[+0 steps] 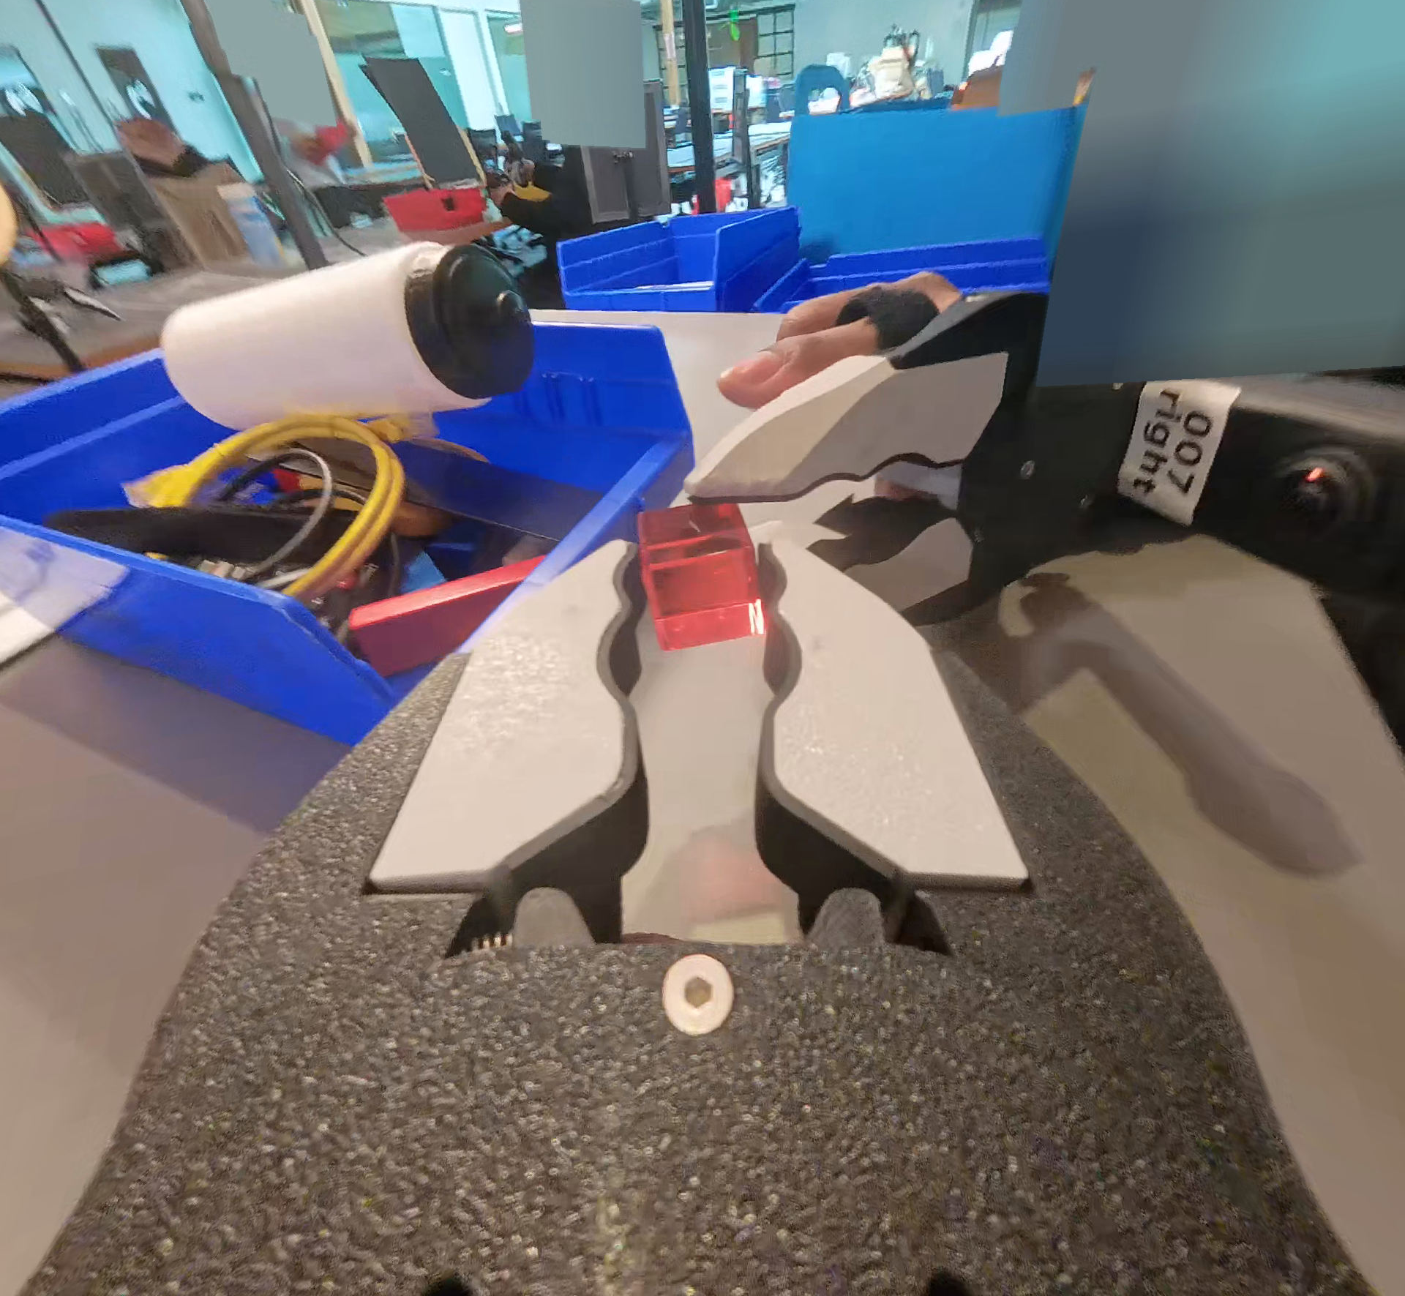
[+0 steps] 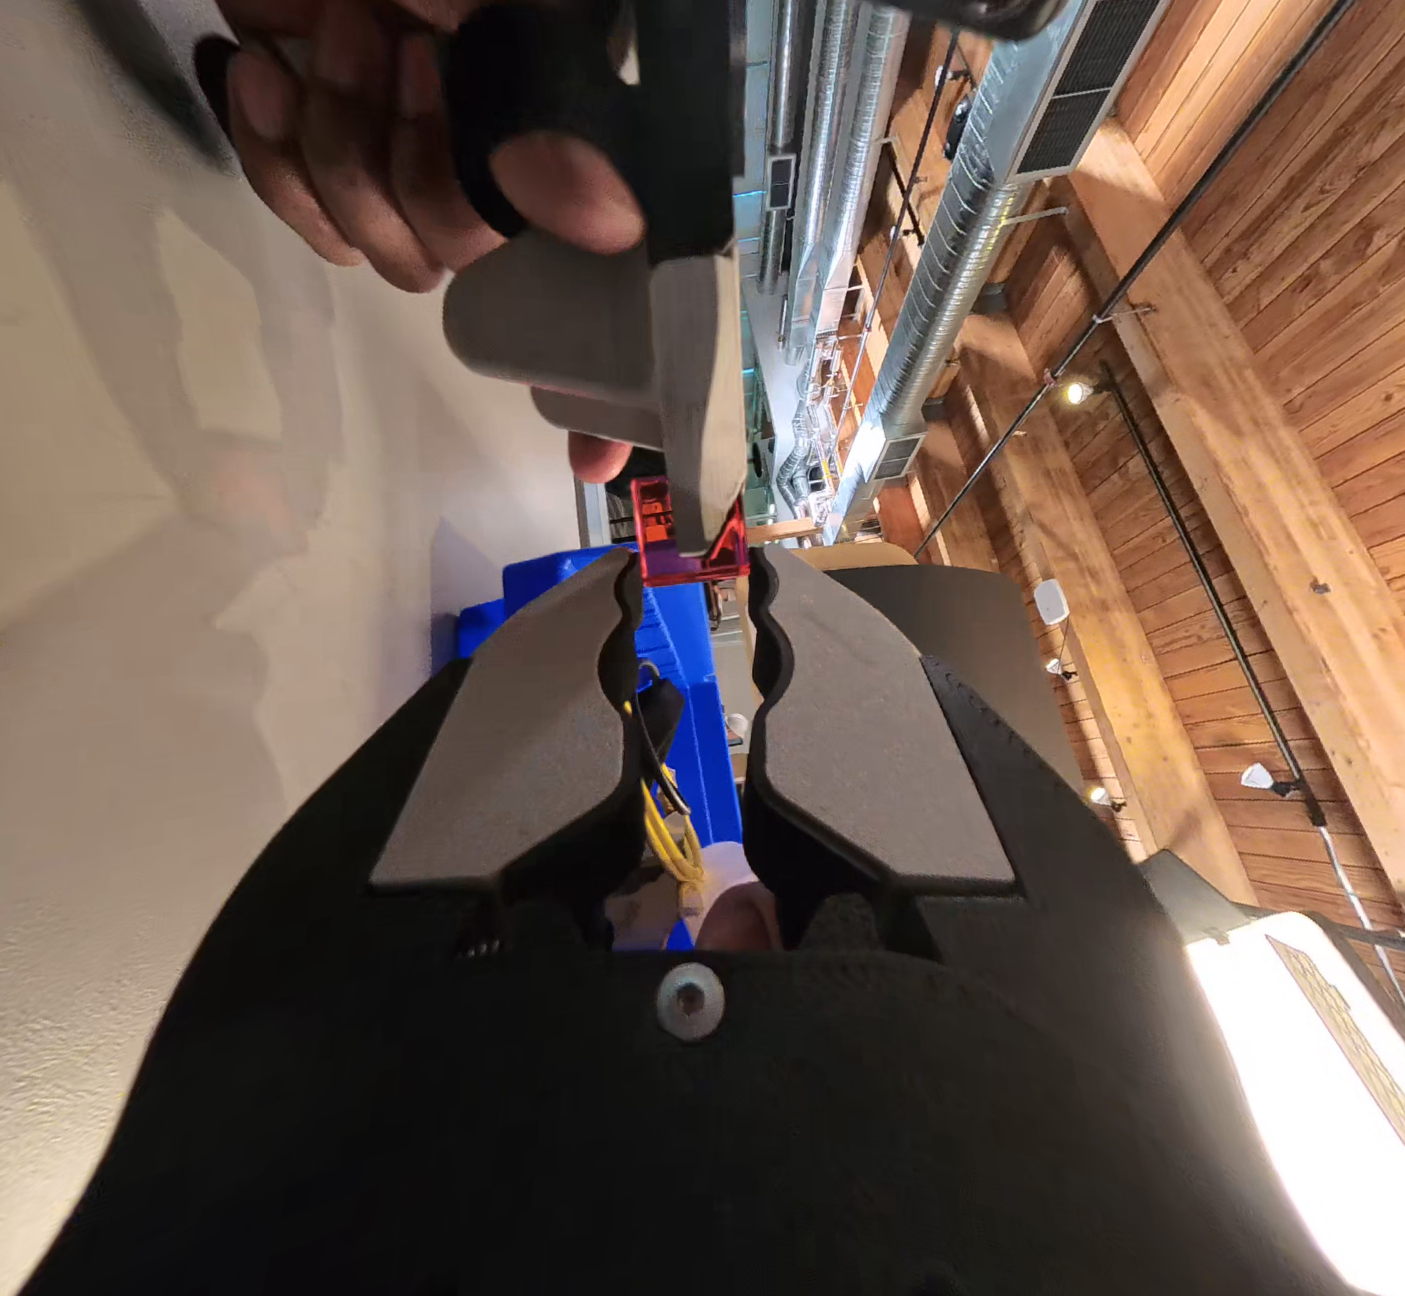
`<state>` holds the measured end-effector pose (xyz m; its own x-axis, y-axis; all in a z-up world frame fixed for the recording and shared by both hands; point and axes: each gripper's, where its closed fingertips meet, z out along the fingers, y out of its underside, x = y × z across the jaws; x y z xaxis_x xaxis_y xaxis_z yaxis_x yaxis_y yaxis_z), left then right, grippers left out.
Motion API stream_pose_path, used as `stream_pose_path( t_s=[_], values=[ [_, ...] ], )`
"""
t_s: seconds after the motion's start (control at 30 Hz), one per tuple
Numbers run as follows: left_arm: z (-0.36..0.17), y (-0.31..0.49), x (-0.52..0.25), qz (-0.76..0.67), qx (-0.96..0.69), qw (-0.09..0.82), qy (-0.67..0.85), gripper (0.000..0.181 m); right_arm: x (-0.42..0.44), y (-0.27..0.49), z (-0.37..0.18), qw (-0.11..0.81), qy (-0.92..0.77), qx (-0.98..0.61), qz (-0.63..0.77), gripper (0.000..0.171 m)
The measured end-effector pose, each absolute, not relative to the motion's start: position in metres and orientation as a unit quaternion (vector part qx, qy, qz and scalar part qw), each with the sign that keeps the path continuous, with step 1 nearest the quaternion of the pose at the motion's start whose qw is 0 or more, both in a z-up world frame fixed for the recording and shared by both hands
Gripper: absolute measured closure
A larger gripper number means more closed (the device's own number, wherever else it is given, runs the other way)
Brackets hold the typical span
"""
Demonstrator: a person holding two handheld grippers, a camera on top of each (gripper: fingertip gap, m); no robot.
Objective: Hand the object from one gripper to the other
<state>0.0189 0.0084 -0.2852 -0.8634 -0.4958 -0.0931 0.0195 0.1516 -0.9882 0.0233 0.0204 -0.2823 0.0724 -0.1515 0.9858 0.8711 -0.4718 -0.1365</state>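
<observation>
A small clear red block (image 1: 699, 579) is held in the air between both grippers. My left gripper (image 1: 696, 560) is shut on its two sides near the fingertips. My right gripper comes in from the right, turned on its side; its upper finger (image 1: 821, 431) rests on the block's far top edge and its lower finger is hidden. In the right wrist view the right gripper (image 2: 692, 564) has its tips pressed against the near end of the block (image 2: 658, 537). The left gripper's finger (image 2: 699, 423) reaches down onto the block from above.
A blue bin (image 1: 190, 621) at the left holds yellow and black cables, a white bottle with a black cap (image 1: 342, 347) and a red bar (image 1: 433, 621). More blue bins (image 1: 684, 263) stand behind. The pale tabletop (image 1: 1140, 727) lies below. A hand (image 1: 821, 339) holds the right gripper. The grippers are tip to tip, or close to it.
</observation>
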Motion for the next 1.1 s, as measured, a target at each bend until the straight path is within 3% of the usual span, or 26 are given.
stream_pose_path(
  t_s=[0.1,0.33,0.47,0.6,0.7,0.77,0.87,1.0,1.1],
  values=[
    [-0.285,0.014,0.022,-0.598,-0.124,0.285,0.739,0.152,0.019,0.02,-0.285,0.478,-0.278,-0.638,-0.536,0.143],
    [-0.278,0.019,0.016,-0.499,0.032,0.484,0.718,0.152,0.006,0.014,-0.3,0.631,-0.113,-0.763,-0.089,0.138],
    [-0.275,0.01,0.0,-0.499,0.093,0.502,0.7,0.152,0.0,0.01,-0.291,0.647,-0.04,-0.756,0.094,0.132],
    [-0.284,0.002,-0.007,-0.475,0.137,0.514,0.701,0.152,-0.006,0.011,-0.288,0.647,-0.006,-0.739,0.188,0.122],
    [-0.295,-0.004,-0.011,-0.45,0.172,0.52,0.705,0.152,-0.013,0.013,-0.289,0.64,-0.01,-0.74,0.206,0.122],
    [-0.297,-0.006,-0.013,-0.451,0.176,0.518,0.705,0.152,-0.015,0.015,-0.292,0.633,-0.017,-0.749,0.194,0.138],
    [-0.298,-0.004,-0.005,-0.458,0.137,0.506,0.718,0.147,-0.007,0.015,-0.293,0.637,-0.031,-0.76,0.126,0.14],
    [-0.302,-0.003,0.003,-0.521,0.029,0.382,0.763,0.123,0.014,0.012,-0.285,0.661,-0.061,-0.746,-0.048,0.141],
    [-0.293,-0.002,0.003,-0.596,-0.051,0.259,0.758,0.119,0.01,0.009,-0.273,0.677,-0.113,-0.714,-0.139,0.141]
  ],
)
